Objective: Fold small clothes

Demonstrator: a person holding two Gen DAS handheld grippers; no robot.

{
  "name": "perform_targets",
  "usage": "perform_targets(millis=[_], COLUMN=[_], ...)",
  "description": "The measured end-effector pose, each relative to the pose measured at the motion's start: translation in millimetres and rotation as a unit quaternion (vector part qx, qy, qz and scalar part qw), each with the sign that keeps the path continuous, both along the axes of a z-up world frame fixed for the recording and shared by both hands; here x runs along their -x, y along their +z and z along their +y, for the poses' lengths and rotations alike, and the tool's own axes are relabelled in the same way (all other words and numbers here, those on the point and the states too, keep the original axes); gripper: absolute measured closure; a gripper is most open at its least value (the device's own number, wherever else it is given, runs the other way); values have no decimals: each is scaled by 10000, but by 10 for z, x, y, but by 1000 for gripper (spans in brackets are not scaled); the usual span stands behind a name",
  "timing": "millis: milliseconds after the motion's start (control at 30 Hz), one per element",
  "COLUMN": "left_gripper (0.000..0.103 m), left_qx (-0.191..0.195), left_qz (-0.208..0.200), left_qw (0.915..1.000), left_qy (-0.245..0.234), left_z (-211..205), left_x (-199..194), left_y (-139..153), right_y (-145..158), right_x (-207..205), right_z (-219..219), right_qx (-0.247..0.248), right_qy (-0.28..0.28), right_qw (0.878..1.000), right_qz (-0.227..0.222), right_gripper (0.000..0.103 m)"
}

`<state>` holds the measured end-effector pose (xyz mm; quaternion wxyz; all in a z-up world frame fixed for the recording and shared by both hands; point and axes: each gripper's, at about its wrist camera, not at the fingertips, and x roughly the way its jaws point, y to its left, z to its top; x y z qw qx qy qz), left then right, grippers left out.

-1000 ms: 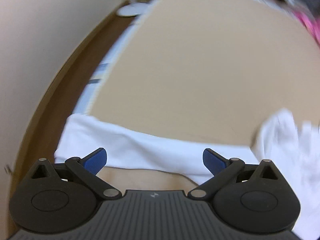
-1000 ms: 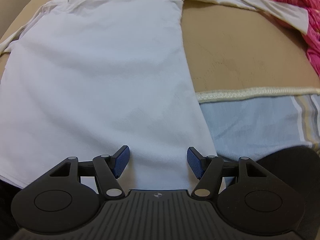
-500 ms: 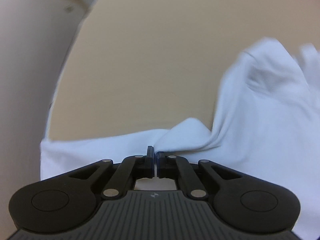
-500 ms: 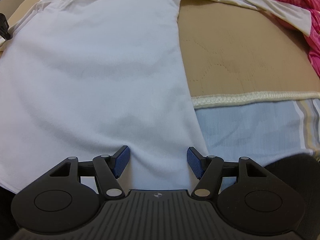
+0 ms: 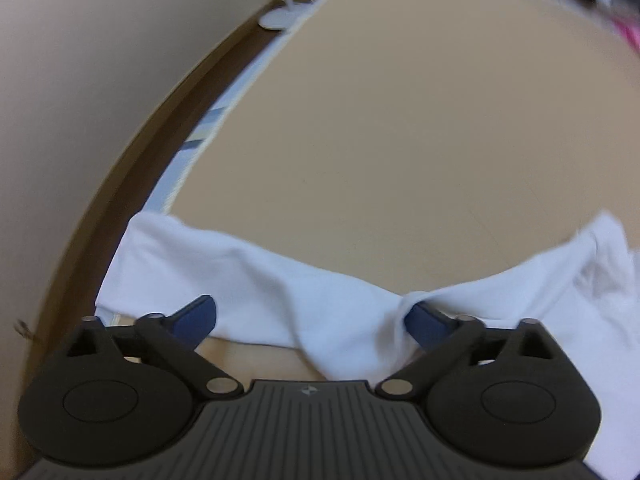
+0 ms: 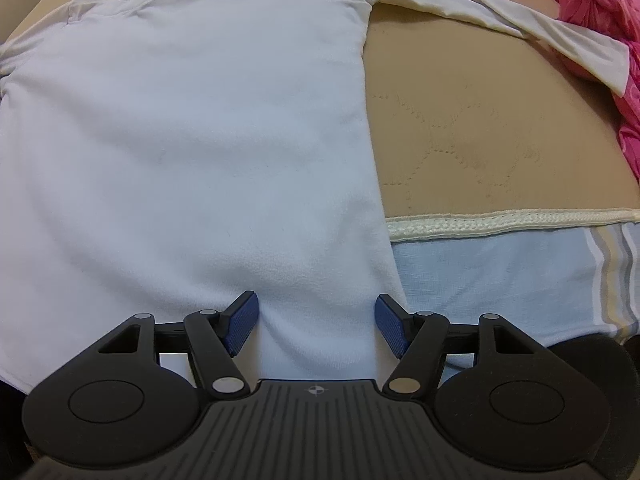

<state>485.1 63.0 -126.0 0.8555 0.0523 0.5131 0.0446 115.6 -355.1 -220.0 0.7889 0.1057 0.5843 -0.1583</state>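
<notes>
A white long-sleeved shirt (image 6: 192, 128) lies flat on a tan mattress pad (image 6: 480, 132), body spread, right sleeve (image 6: 500, 24) stretched toward the far right. My right gripper (image 6: 316, 320) is open, jaws wide, hovering over the shirt's lower hem near its right edge. In the left wrist view the shirt's left sleeve (image 5: 256, 280) lies across the pad (image 5: 420, 128). My left gripper (image 5: 312, 320) is open over that sleeve, with cloth bunched against the right finger (image 5: 424, 324).
A pink garment (image 6: 600, 8) is piled at the far right. A light blue striped sheet (image 6: 500, 276) shows below the pad's braided edge. In the left wrist view a wall and wooden floor strip (image 5: 132, 152) run along the left, with a white stand base (image 5: 280, 20).
My left gripper was shut on the sleeve half a second ago; it has opened and let the sleeve go. The right gripper stayed open and barely moved.
</notes>
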Motion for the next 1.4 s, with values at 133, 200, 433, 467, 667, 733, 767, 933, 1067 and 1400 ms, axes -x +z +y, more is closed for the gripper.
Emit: perform_targets(millis=[133, 200, 433, 467, 667, 733, 767, 933, 1067, 1400], left_gripper=[2, 2, 2, 2, 2, 6, 11, 101, 101, 101], left_qx=[-269, -437, -421, -471, -1485, -1842, -1930, -1741, -1382, 907], left_qz=[-229, -204, -282, -340, -543, -619, -597, -238, 115, 473], left_qw=[9992, 9988, 9983, 9979, 9765, 9614, 9580, 9643, 9696, 9672], left_qy=[190, 88, 277, 270, -1464, -1948, -2037, -1980, -2017, -2324], left_z=[531, 807, 1569, 1602, 1220, 1042, 980, 746, 791, 400], left_x=[130, 181, 289, 301, 375, 356, 312, 80, 116, 797], left_y=[-35, -77, -183, -196, -329, -427, -477, -504, -152, 1864], right_y=[23, 41, 101, 109, 191, 208, 211, 255, 319, 252], right_x=[-58, -86, -287, -322, -500, -540, -566, -574, -562, -515], right_z=[55, 103, 427, 484, 737, 790, 809, 891, 877, 784], right_qx=[139, 244, 570, 610, 815, 854, 861, 875, 919, 403], right_qy=[87, 165, 612, 689, 1107, 1128, 1128, 1209, 1223, 983], right_qw=[9997, 9992, 9954, 9945, 9886, 9878, 9877, 9865, 9863, 9943], right_qz=[181, 255, 473, 501, 614, 643, 661, 675, 613, 47], right_gripper=[36, 36, 36, 36, 36, 35, 35, 35, 35, 35])
